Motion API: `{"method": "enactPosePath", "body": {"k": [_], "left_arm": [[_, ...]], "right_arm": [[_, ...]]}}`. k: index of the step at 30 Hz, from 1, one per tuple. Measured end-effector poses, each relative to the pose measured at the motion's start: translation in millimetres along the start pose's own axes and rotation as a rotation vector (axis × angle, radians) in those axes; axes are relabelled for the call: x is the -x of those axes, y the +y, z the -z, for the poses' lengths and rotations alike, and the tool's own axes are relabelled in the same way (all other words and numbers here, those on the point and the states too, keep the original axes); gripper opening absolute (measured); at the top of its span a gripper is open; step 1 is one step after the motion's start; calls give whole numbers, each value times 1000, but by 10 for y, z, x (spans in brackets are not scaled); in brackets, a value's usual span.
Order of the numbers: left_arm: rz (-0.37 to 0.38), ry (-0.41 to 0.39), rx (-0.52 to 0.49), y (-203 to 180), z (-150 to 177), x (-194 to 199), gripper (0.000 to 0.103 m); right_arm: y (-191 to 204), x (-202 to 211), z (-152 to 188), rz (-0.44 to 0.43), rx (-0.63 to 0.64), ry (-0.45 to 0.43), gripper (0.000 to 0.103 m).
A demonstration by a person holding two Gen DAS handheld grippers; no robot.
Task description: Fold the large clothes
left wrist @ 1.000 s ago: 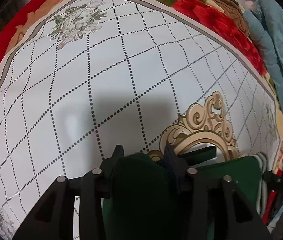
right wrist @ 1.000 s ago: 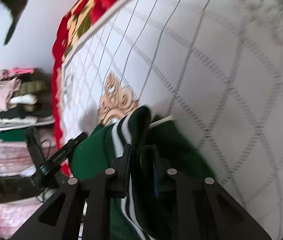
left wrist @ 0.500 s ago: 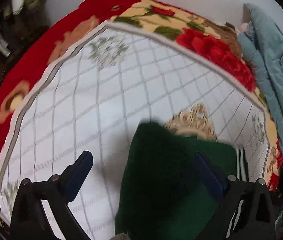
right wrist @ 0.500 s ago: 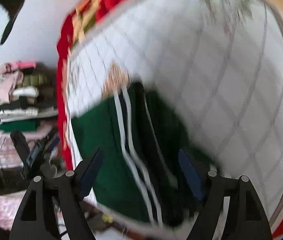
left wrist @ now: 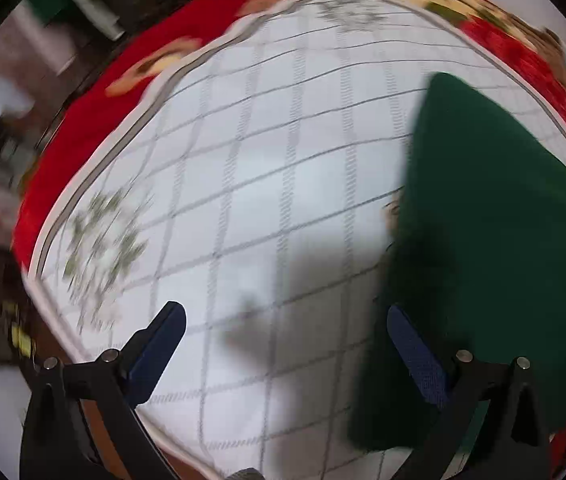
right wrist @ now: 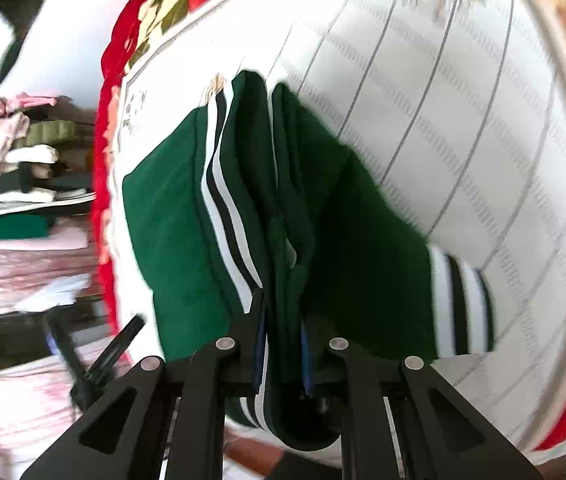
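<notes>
Right claw (right wrist: 281,332): blue-padded jaws nearly together, pinching several stacked layers of a dark green knit garment w/ white-and-black striped trim (right wrist: 187,208). Left claw (left wrist: 287,330): jaws spread wide, holding nothing; hovers over bare cloth, garment just beside its right pad.

Garment lies folded near the surface's edge, striped cuff (right wrist: 459,304) to the right.

Risk, as a judgement: only one claw grips, so lifting could let loose layers slide out and undo the fold; thick bundle may slip between the pads.

Surface: white quilted cover w/ grey grid lines and floral corners (left wrist: 243,184), over a red floral blanket (left wrist: 95,116). Room beyond: blurred stack of folded clothes (right wrist: 23,184) at left.
</notes>
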State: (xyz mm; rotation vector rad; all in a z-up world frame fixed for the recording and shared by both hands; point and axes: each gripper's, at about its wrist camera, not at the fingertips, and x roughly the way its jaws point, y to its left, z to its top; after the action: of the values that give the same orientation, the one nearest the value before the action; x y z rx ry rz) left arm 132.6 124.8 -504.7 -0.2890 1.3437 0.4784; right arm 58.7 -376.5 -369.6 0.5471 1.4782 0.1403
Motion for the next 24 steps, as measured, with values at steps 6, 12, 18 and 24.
{"method": "enactPosePath", "body": {"k": [6, 12, 18, 24], "left_arm": [[37, 106, 21, 109, 464, 6, 103], [9, 111, -124, -345, 924, -71, 103], [-46, 120, -67, -569, 918, -440, 103], [-40, 122, 28, -476, 781, -551, 103]], "right_arm": [[-295, -422, -160, 95, -91, 102, 30], [-362, 47, 262, -56, -194, 42, 71], [-564, -656, 754, -194, -369, 238, 71], [-366, -730, 772, -272, -375, 79, 19]]}}
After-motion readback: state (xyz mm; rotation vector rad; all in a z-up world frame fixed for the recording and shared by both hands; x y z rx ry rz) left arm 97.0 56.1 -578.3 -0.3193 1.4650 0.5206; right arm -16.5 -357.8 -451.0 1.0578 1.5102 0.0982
